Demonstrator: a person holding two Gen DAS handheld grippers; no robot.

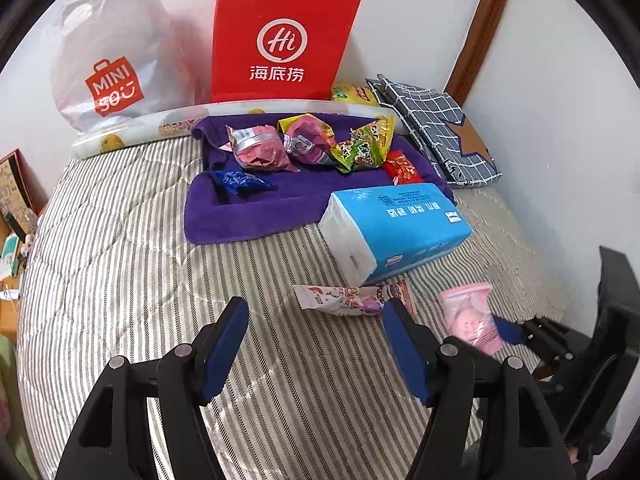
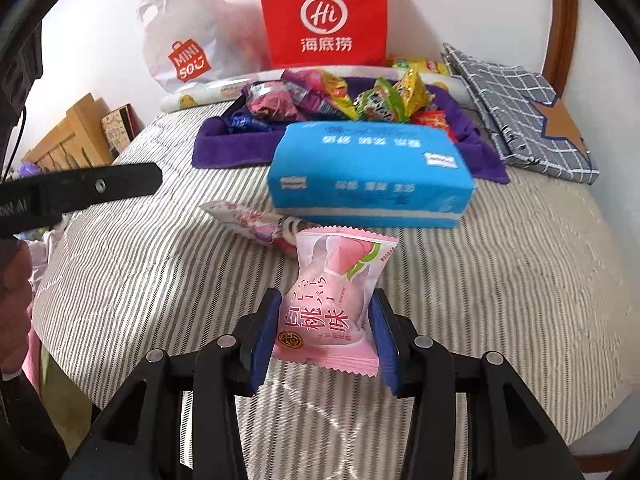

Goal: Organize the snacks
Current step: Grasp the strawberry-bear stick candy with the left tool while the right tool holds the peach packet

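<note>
One peach-flavour snack packet [image 2: 334, 300] is sitting pinched upright in the right hand-held gripper [image 2: 324, 340], low centre of frame, while the purple towel [image 2: 208, 148] of snacks is waiting beyond the blue tissue pack [image 2: 368, 176], and the left hand-held gripper [image 1: 316, 344] is hovering half-open, empty.

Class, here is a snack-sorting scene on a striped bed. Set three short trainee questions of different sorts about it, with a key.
1. True or false: the right tongs grip the pink snack packet.
2. What do the left tongs hold?
3. The blue tissue pack lies: A) inside the red bag; B) partly on the purple towel; C) on the checked cloth.

Key: 1 true; 2 nothing; 3 B.
</note>
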